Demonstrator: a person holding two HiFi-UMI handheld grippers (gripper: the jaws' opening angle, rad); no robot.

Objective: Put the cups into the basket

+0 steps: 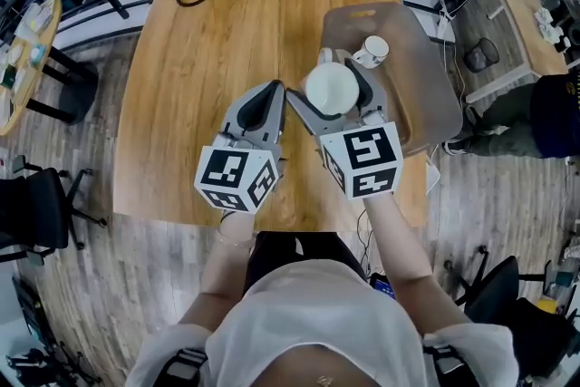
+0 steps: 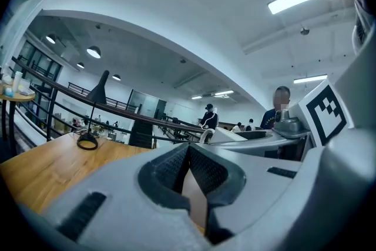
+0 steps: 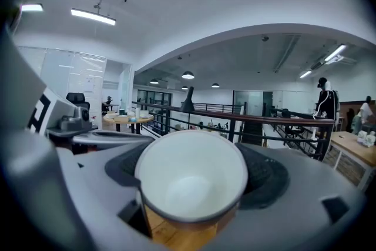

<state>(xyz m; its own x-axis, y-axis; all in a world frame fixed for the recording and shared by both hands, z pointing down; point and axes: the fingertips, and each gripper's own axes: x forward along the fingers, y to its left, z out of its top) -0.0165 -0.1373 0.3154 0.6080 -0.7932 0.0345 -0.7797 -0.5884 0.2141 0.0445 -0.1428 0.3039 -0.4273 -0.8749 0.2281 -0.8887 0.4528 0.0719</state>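
- White cup (image 3: 191, 176) sits clamped between the jaws of my right claw (image 1: 333, 95), one pad on each side of its wall. Its mouth is turned up and back toward me, so I see its bare inside.
- I grip it by the sides, I think, so that it can drop base first once the jaws part.
- Just beyond and to the right of that claw lies the basket (image 1: 426, 95), and the held cup hangs about over its near-left edge. How high above it, I cannot tell.
- A second cup (image 1: 371, 51) lies on its side in the basket, a little past my right claw's tips, so part of the job looks done.
- My left claw (image 2: 188, 164) is clenched on nothing, pads pressed together. It waits just left of the right one over the wooden table (image 1: 208, 59), out of the cup's way.
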